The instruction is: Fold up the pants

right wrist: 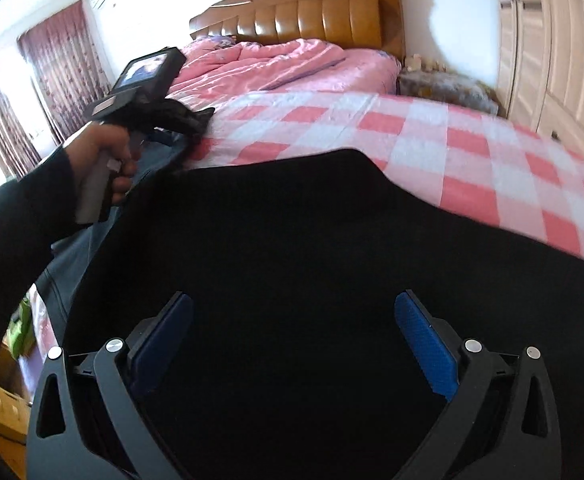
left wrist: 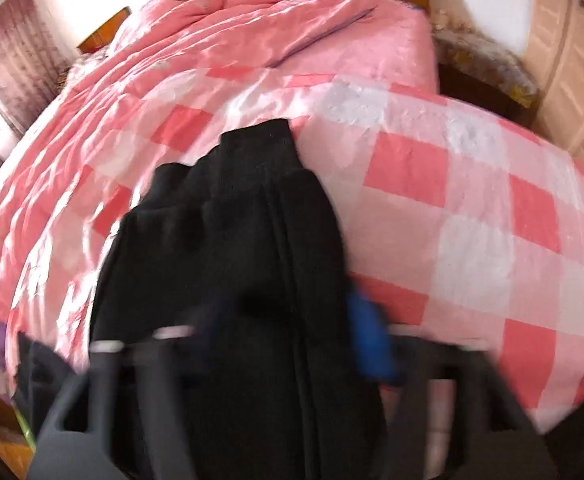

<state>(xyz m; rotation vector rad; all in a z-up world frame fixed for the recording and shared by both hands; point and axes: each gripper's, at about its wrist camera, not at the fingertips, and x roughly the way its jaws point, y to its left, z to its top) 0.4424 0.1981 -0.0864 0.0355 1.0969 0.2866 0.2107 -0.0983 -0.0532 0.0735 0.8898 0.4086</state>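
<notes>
Gripping black pants [left wrist: 228,240], left gripper [left wrist: 292,332]; right gripper [right wrist: 292,336] gapes.

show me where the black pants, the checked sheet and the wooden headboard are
black pants [right wrist: 292,240], right wrist view, on the broad flat fabric in mid frame
checked sheet [right wrist: 431,144], right wrist view, on a bare stretch beyond the pants
wooden headboard [right wrist: 323,20], right wrist view, on its padded panels

Pants [right wrist: 292,240]: lying on the bed [right wrist: 431,152], near its foot. Bunched quilt [right wrist: 276,64] behind them, against the headboard [right wrist: 311,12]. Wardrobe [right wrist: 543,60] right of bed; curtains [right wrist: 60,72] left.
</notes>
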